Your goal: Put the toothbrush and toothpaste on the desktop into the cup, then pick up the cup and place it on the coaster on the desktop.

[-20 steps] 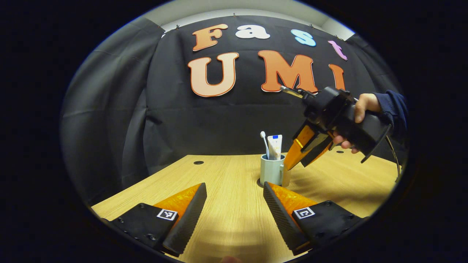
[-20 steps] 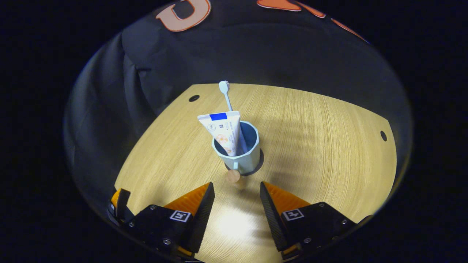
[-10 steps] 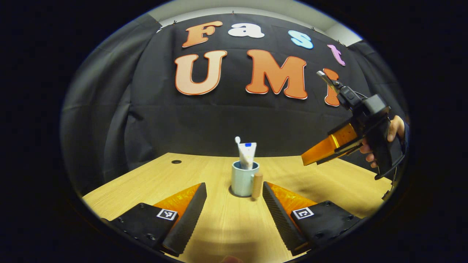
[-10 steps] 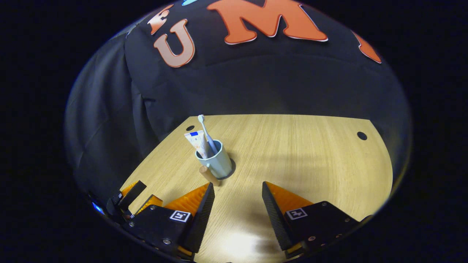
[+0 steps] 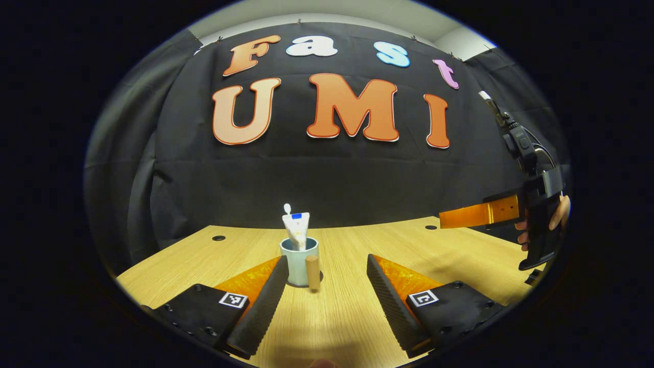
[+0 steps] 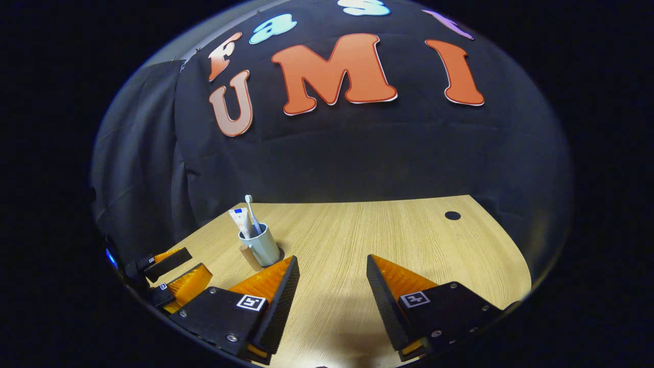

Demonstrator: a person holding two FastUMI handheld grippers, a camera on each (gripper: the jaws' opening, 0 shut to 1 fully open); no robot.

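Right gripper [image 5: 444, 219] has withdrawn from cup [image 5: 299, 261].

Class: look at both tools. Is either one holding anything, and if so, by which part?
Nothing is held. The left tool and the right tool are both open with bare table between their fingers; the cup stands free on the table.

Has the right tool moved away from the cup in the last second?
Yes. In the left gripper view the right tool has pulled back from right beside the cup toward the desk's right edge, open.
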